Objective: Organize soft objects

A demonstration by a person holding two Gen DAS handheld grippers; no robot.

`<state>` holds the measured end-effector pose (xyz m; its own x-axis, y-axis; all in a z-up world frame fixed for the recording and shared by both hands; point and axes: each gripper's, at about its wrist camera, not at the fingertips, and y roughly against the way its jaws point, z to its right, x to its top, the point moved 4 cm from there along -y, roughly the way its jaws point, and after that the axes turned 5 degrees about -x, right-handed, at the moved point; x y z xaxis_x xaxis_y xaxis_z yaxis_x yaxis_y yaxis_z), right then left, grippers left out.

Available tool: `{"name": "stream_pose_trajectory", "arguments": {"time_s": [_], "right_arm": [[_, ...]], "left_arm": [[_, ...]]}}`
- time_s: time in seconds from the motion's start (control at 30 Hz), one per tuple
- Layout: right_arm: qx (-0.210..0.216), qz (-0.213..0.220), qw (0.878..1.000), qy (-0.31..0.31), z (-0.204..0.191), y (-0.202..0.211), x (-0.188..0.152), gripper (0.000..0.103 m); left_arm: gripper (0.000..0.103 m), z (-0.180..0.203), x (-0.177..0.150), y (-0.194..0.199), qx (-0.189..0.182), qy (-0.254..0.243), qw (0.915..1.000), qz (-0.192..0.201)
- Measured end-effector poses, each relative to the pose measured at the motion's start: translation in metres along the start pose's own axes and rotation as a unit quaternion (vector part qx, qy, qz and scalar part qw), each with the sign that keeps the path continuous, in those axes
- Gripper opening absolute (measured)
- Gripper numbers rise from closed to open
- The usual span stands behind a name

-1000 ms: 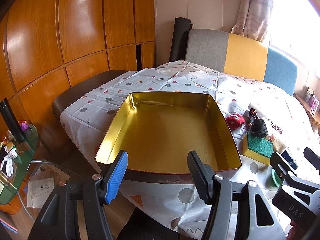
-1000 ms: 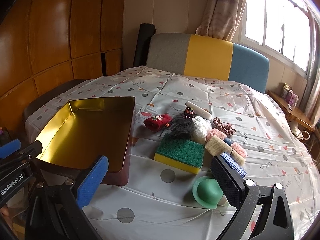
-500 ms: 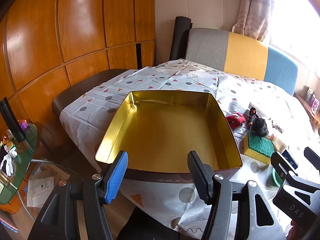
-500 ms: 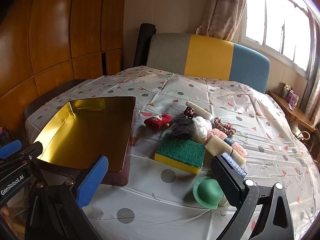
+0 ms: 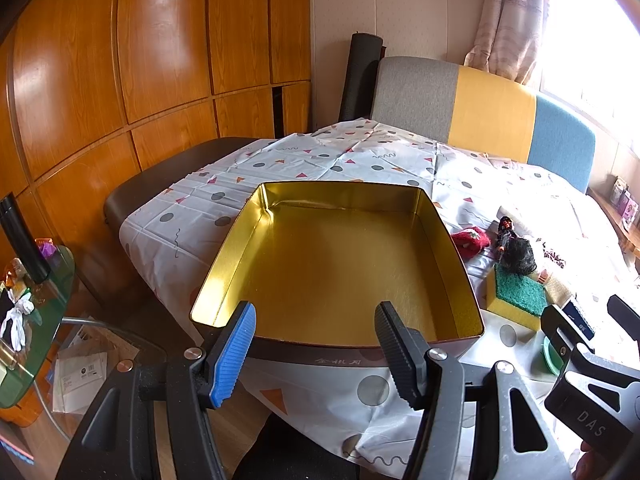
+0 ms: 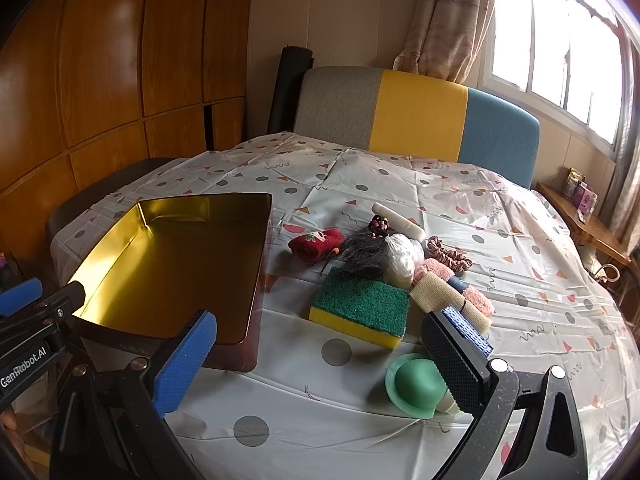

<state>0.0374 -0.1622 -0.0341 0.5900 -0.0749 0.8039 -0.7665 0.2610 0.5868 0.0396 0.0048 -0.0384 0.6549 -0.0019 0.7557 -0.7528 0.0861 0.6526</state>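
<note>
An empty gold-lined tin sits at the near left of the patterned tablecloth. To its right lies a heap of soft things: a green-and-yellow sponge, a red knitted piece, a black furry tuft, a white ball, pink fluffy pieces, a beige bandage roll and a brown scrunchie. A green rubber cap lies nearest. My left gripper hangs open before the tin's near wall, holding nothing. My right gripper stands open above the cloth in front of the sponge.
A white tube and a beaded item lie behind the heap. A padded headboard stands at the far side, wooden panels on the left. A glass side table with clutter stands low at the left.
</note>
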Motion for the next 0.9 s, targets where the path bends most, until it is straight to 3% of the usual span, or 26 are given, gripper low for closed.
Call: {"name": "stream_pose_trajectory", "arguments": {"time_s": [0.37,0.47,0.57,0.63,0.9], "right_arm": [[0.004,-0.005,1.0,0.001,0.001,-0.002,-0.002,0.103],[0.016,-0.011,1.0,-0.003,0.009,-0.006,-0.003,0.103],[0.034,-0.024,0.999,-0.03,0.038,-0.013,-0.005,0.103],[0.024,-0.031,0.998,-0.044,0.061,-0.018,-0.007,0.103],[-0.049,-0.063,0.991,-0.106,0.176,-0.031,-0.017,0.103]], "left_arm": [[0.063,0.002,0.0,0.0,-0.017,0.002,0.9998,-0.005],[0.072,0.01,0.002,-0.001,-0.047,-0.008,0.9988,-0.005],[0.077,0.027,0.005,-0.001,-0.115,-0.023,0.9929,-0.015],[0.08,0.042,0.006,-0.003,-0.15,-0.044,0.9874,-0.024],[0.08,0.113,-0.001,-0.016,-0.203,-0.145,0.9666,-0.06]]}}
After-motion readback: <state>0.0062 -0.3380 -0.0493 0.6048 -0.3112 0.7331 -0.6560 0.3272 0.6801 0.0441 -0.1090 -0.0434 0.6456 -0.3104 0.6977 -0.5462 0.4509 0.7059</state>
